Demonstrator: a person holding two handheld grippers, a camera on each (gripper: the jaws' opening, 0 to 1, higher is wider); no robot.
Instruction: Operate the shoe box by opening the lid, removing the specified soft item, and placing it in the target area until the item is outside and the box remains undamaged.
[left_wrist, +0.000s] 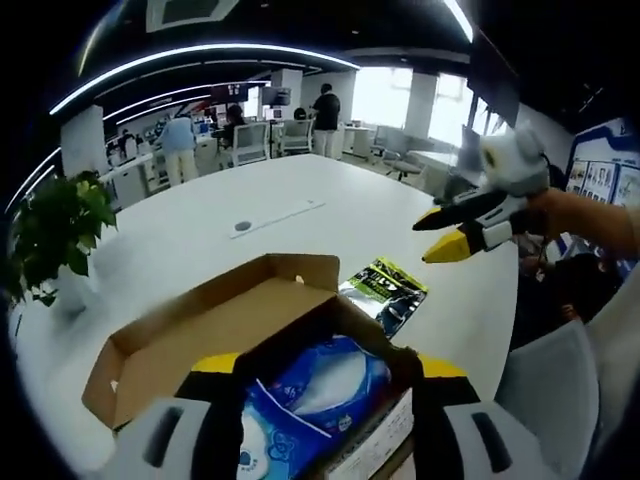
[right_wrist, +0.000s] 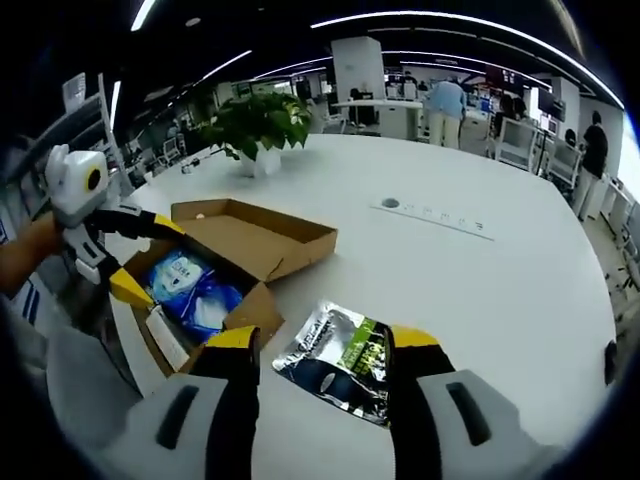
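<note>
An open cardboard shoe box lies on the white table, its lid folded flat back. Inside it rests a soft blue-and-white pack. My left gripper is open, with its jaws astride the near end of the box. A silver, green and black foil packet lies on the table beside the box. My right gripper hovers open just short of that packet and holds nothing.
A potted plant stands near the table's edge. A flat socket strip is set into the tabletop. A grey chair back sits at the near side. People stand among desks far behind.
</note>
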